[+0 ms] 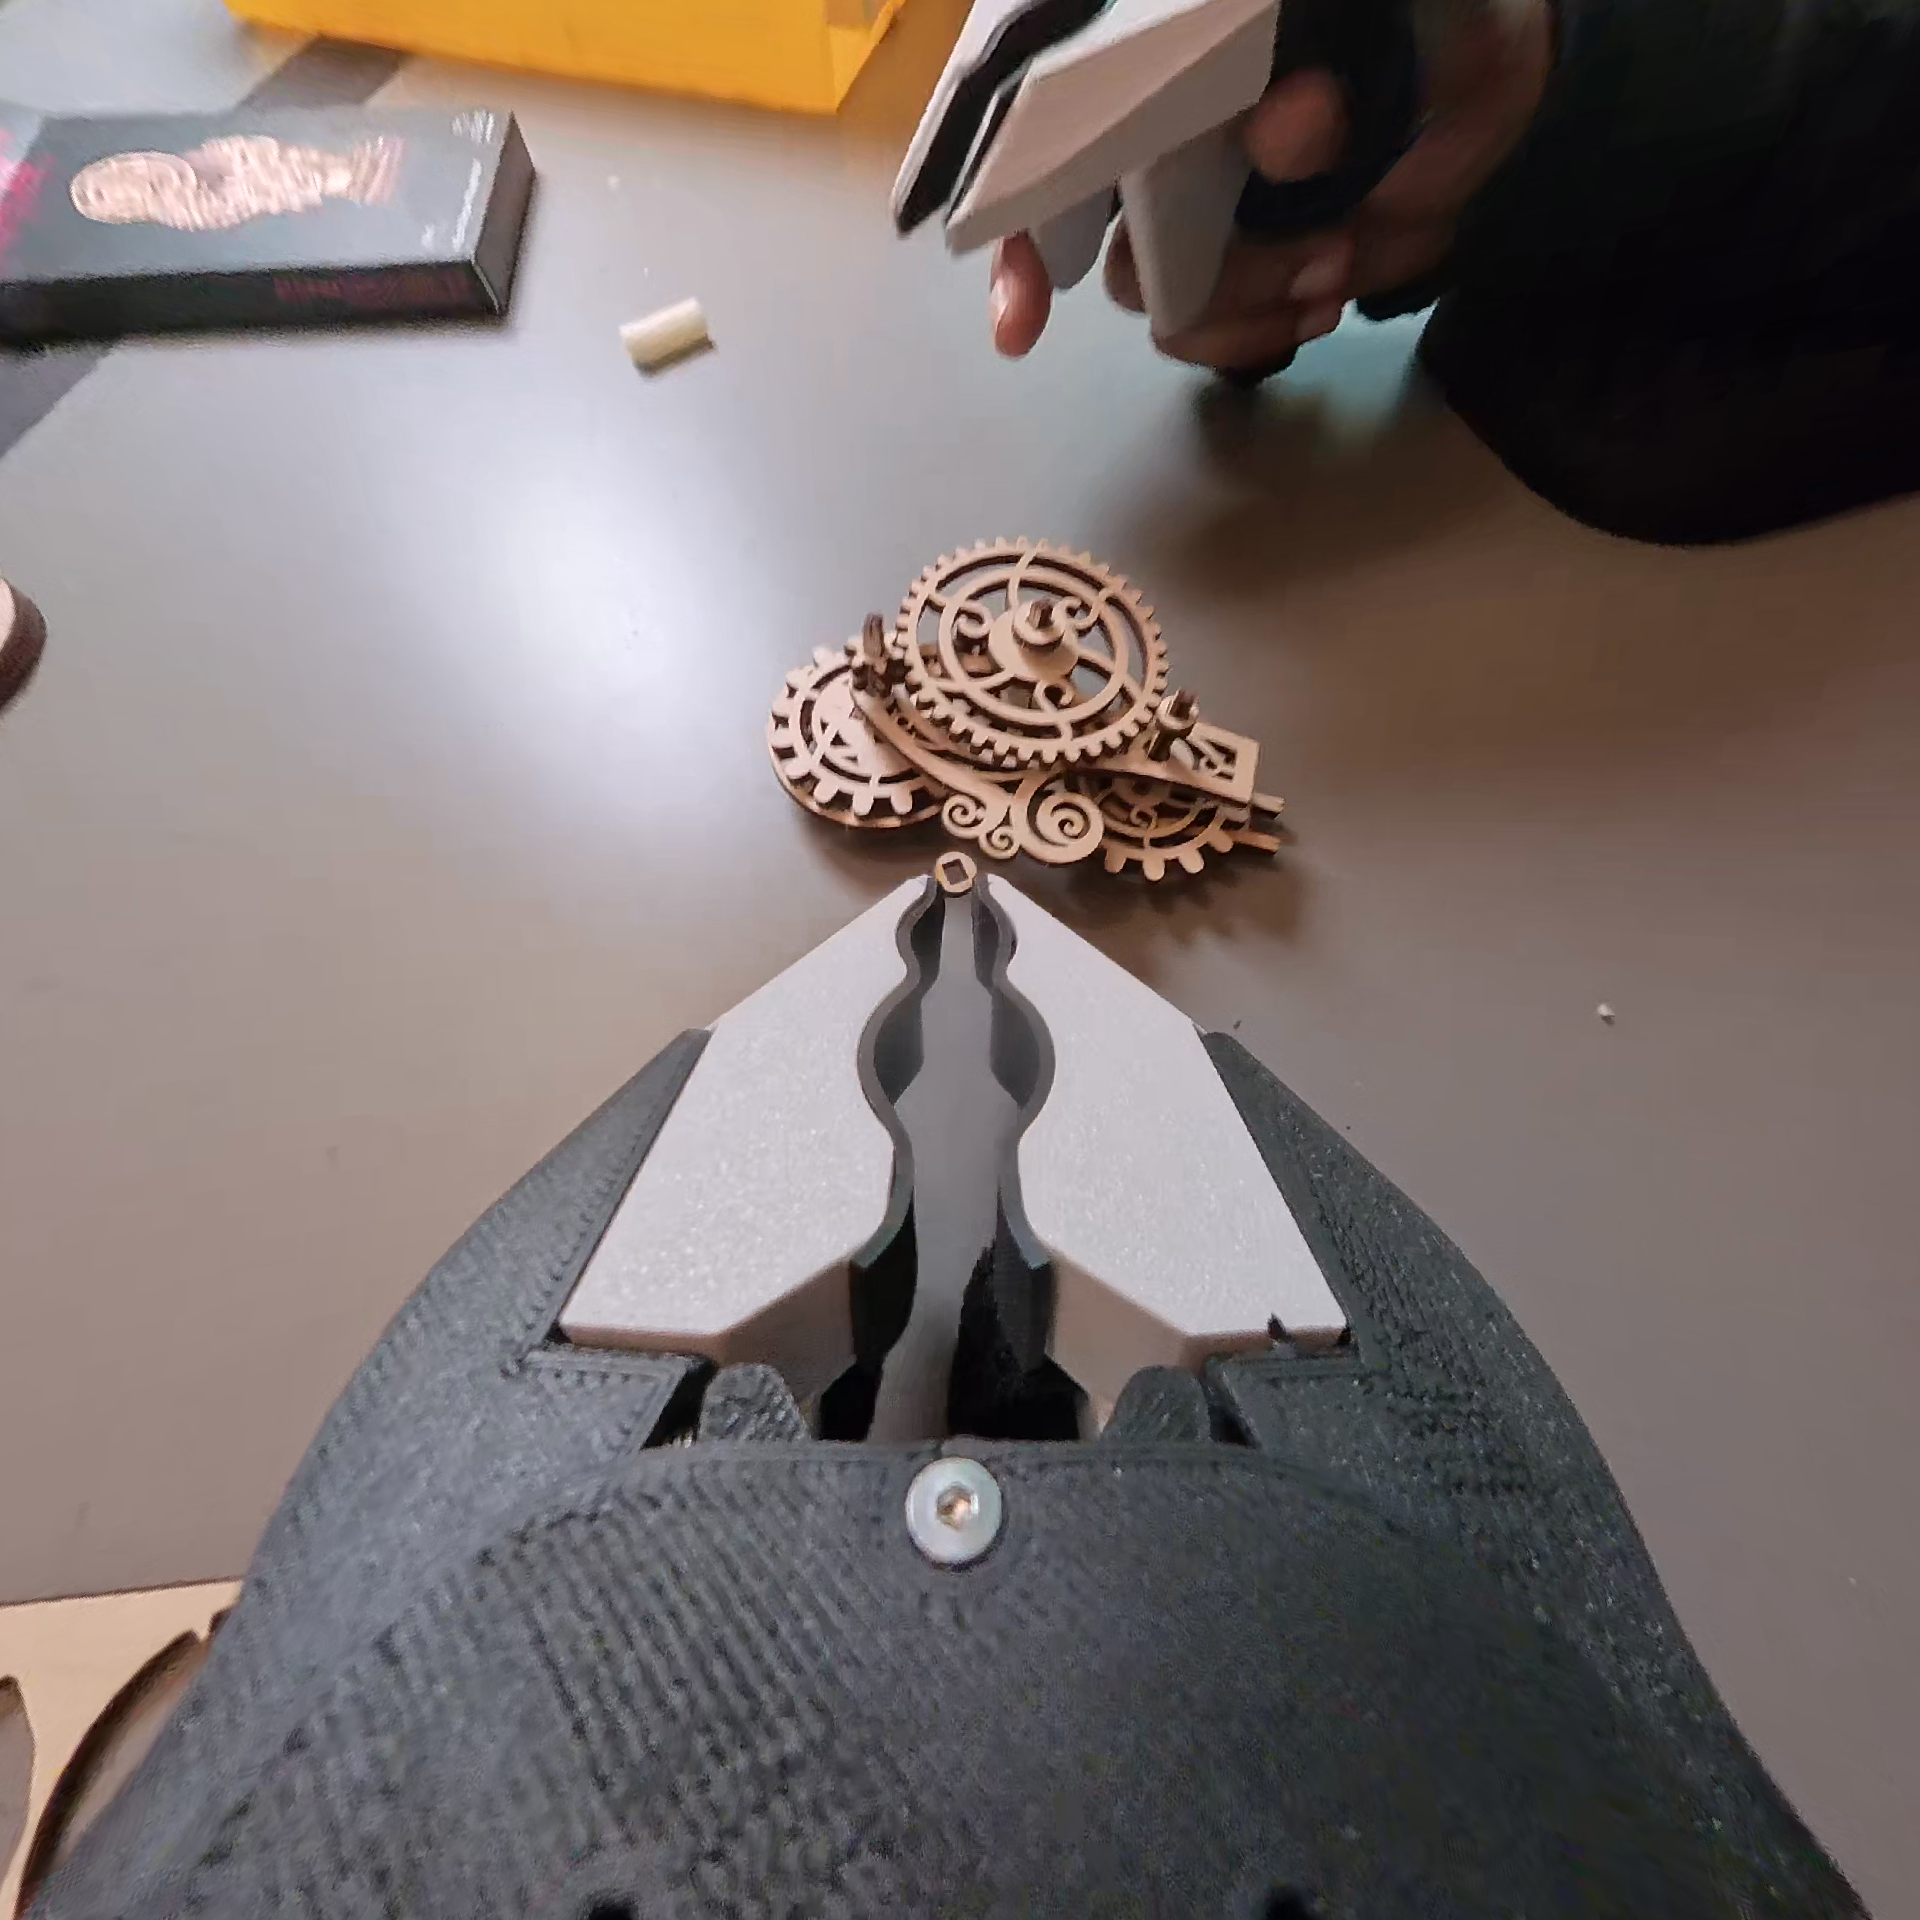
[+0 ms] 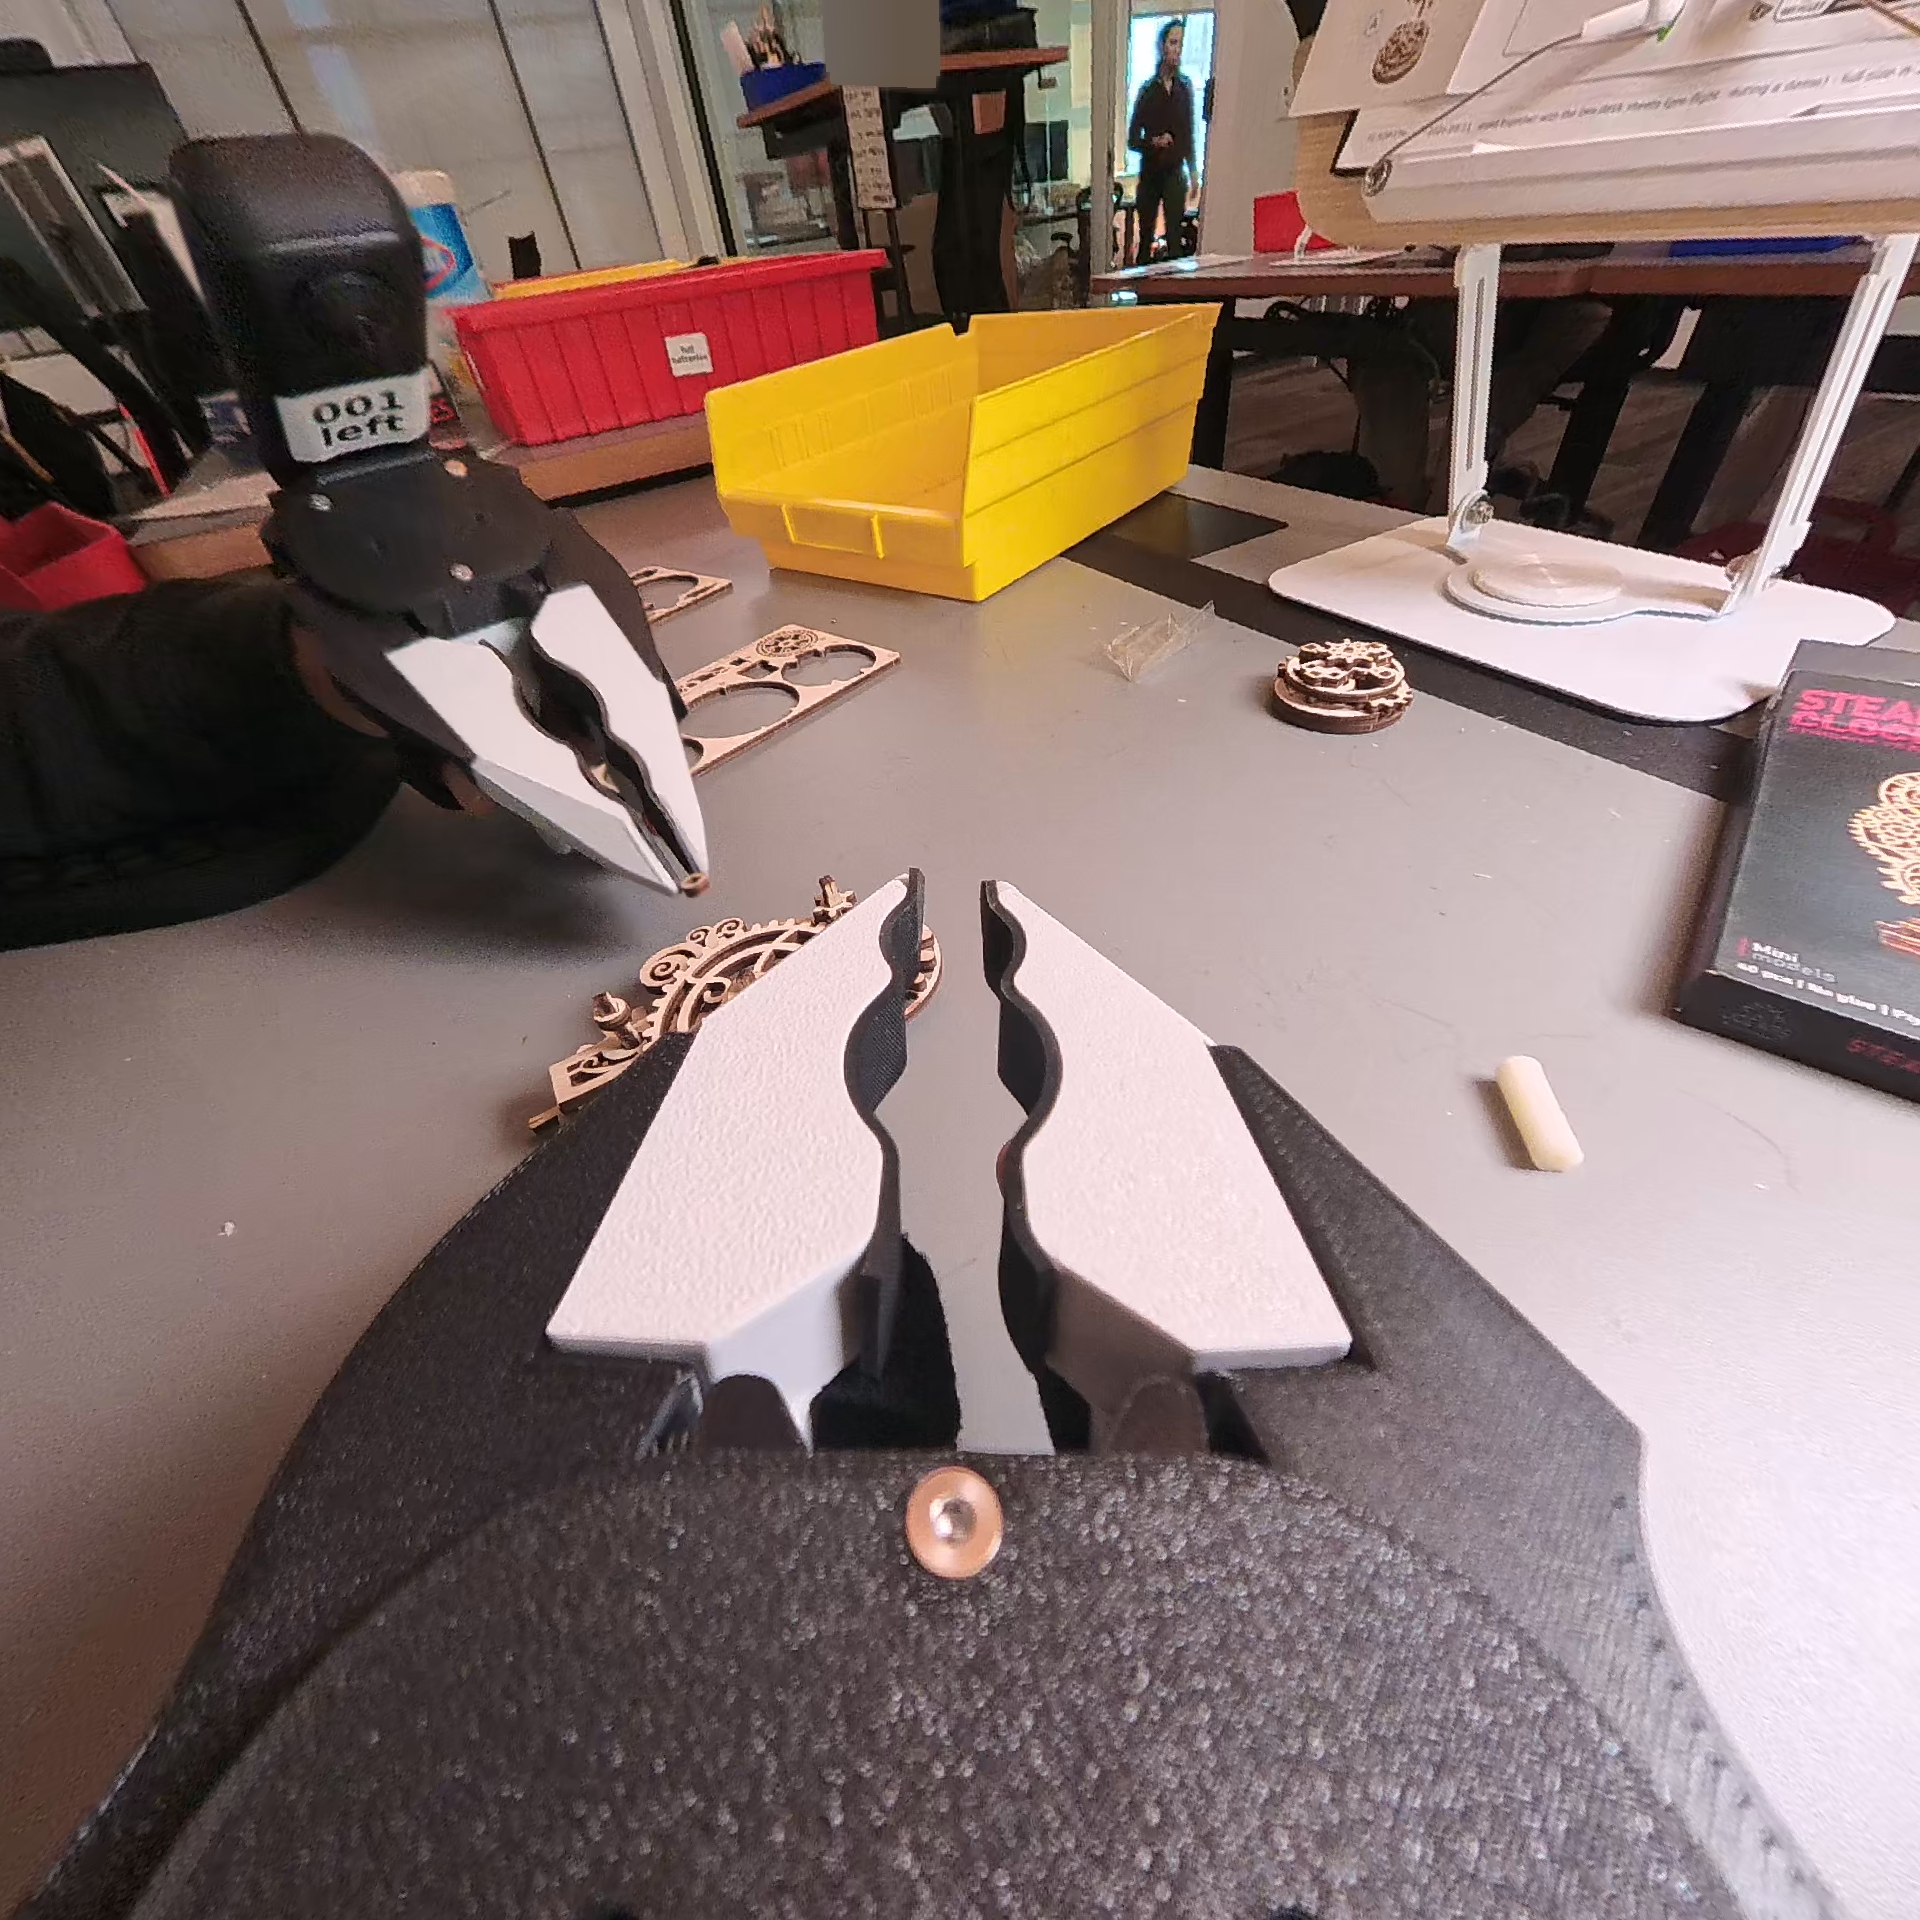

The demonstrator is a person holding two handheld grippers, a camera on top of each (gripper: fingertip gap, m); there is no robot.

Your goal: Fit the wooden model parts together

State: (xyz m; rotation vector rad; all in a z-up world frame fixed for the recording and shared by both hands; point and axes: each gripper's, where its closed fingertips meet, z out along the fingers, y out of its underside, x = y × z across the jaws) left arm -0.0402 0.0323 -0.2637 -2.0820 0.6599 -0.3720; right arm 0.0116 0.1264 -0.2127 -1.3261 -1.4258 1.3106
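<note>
The left gripper (image 1: 954,876), with matte grey fingers and wavy black pads, pinches a tiny round wooden washer (image 1: 954,871) with a square hole just above the grey table (image 1: 416,831). The lacy wooden gear model (image 1: 1023,717) lies just beyond. The right gripper (image 2: 951,896) stands spread, bare.

Workshop: red (image 2: 665,343) and yellow parts bins (image 2: 966,447), worktables (image 2: 1351,272).

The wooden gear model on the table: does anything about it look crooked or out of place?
The wooden gear model lies flat, and its large gear sits tilted on the stack, not level with the layers below. The left gripper pinches a small wooden washer, not yet fitted. Nothing looks broken or spilled.
</note>
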